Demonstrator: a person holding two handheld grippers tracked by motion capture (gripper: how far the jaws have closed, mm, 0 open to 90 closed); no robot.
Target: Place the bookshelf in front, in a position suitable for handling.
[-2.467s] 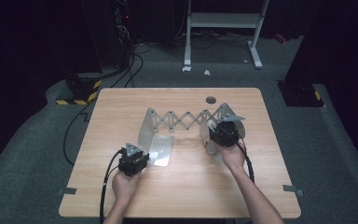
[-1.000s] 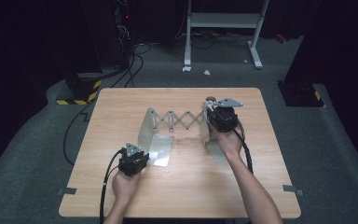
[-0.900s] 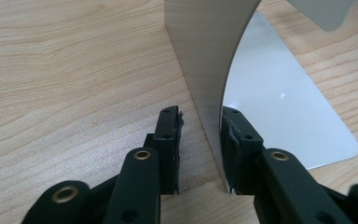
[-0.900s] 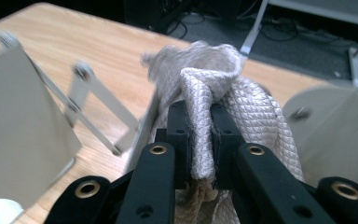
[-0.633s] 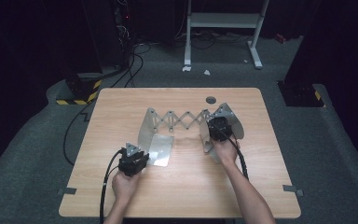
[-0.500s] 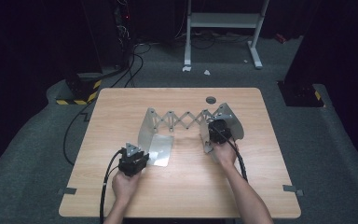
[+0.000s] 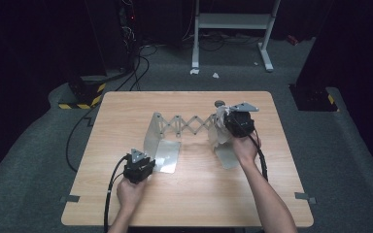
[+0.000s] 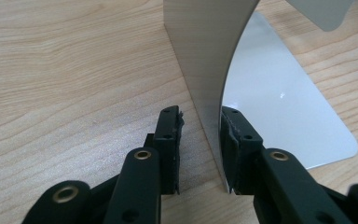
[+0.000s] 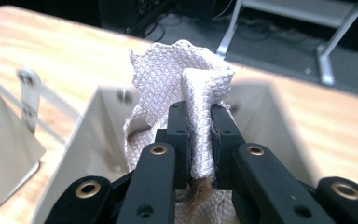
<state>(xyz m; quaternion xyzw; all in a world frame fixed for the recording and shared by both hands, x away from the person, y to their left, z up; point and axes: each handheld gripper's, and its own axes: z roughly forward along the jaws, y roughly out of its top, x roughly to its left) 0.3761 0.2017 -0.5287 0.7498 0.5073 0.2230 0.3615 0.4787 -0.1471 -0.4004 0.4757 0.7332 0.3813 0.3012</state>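
The right gripper [image 9: 199, 135] was clamped on a bunched white cloth [image 9: 186, 79], the fabric pinched between its jaws and billowing up above the tips, pressed against the right upright plate [image 7: 218, 131] of the metal scissor-link rack [image 7: 187, 125] toward the far right of the table [image 7: 126, 111]. The left gripper [image 8: 200, 140] sat near-left, its jaws straddling the thin edge of the rack's left upright plate [image 8: 205, 56], right pad against the metal, left pad looking just clear of it. That plate's flat foot [image 8: 284, 116] lay on the wood just beyond the right jaw, and the cloth was well apart from this gripper, across the rack's zigzag links.
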